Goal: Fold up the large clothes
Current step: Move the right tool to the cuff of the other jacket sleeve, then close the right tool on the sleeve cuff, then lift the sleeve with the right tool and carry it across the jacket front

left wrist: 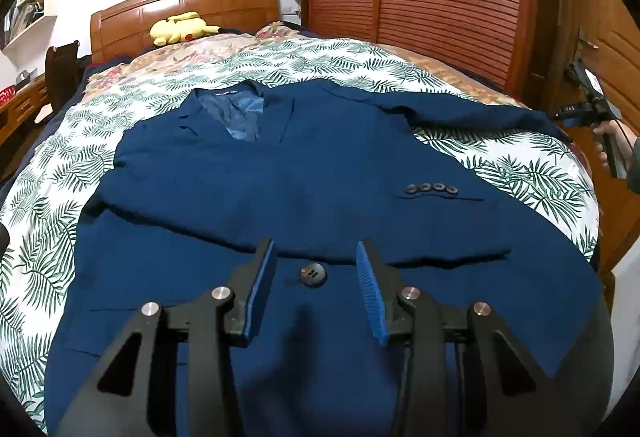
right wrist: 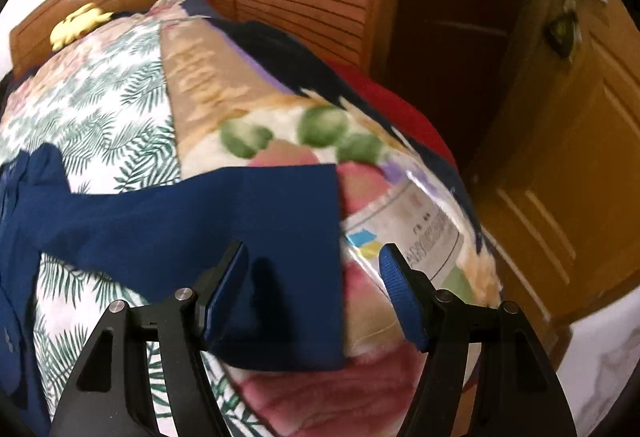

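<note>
jacket [left wrist: 304, 173] flat on bed [left wrist: 520, 173], smooth navy weave | left tongs [left wrist: 316, 265] apart above its button [left wrist: 313, 274] | right tongs [right wrist: 316, 269] apart over sleeve cuff [right wrist: 288, 221]

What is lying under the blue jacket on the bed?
Under the blue jacket lies a white quilt with green leaves; at the sleeve end lies a flowered blanket. What the jacket covers cannot be seen.
</note>
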The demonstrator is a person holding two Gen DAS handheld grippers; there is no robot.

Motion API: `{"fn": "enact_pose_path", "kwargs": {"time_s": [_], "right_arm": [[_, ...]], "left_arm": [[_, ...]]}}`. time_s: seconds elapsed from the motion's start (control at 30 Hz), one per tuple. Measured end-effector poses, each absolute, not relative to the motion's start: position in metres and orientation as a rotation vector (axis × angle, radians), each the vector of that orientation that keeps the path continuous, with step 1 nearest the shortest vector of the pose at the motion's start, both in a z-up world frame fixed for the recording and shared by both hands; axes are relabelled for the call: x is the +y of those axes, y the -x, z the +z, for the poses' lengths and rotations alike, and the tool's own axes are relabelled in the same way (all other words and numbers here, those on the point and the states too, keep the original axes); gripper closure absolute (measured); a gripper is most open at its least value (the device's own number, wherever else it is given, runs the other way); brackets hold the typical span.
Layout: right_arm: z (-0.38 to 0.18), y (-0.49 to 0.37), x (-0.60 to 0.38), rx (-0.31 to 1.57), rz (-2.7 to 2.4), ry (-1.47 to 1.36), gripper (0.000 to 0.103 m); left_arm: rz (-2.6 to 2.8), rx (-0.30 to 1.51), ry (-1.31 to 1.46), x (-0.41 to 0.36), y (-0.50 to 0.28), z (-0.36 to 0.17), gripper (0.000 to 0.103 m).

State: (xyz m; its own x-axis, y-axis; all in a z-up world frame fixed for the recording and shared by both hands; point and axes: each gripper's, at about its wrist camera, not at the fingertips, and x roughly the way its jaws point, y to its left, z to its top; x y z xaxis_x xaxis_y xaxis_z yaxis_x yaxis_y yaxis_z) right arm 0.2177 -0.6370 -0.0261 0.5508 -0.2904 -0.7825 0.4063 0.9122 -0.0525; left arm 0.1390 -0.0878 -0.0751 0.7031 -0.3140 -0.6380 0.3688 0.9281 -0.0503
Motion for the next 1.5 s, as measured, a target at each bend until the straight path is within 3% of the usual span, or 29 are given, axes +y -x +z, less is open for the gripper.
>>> {"fn": "enact_pose_path", "kwargs": {"time_s": [0.23,0.27,0.33,0.4,0.47,1.1,1.5], "right_arm": [[-0.041,-0.219,-0.642,0.926,-0.391,-0.189,0.034],[-0.042,-0.218,-0.641,0.926,-0.378,-0.193,0.037],[-0.042,-0.218,-0.635,0.927,-0.361,-0.169,0.048],[-0.041,-0.217,-0.629,0.929,-0.307,-0.162,0.077],[-0.039,-0.217,-0.622,0.939,-0.275,-0.136,0.091],[0.090,-0.219,-0.507,0.688,-0.162,0.106,0.094],[0.149,-0.231,-0.356,0.539,0.106,0.253,0.094]], "left_arm": [[-0.377,0.704,-0.087,-0.088,-0.141,-0.077,0.063],[-0.376,0.705,-0.088,-0.088,-0.141,-0.077,0.063],[-0.376,0.705,-0.088,-0.088,-0.141,-0.077,0.063],[-0.375,0.703,-0.087,-0.088,-0.141,-0.077,0.063],[-0.373,0.703,-0.087,-0.086,-0.141,-0.077,0.063],[-0.362,0.662,-0.057,-0.063,-0.132,-0.058,0.063],[-0.342,0.627,-0.025,-0.042,-0.127,-0.043,0.063]]}}
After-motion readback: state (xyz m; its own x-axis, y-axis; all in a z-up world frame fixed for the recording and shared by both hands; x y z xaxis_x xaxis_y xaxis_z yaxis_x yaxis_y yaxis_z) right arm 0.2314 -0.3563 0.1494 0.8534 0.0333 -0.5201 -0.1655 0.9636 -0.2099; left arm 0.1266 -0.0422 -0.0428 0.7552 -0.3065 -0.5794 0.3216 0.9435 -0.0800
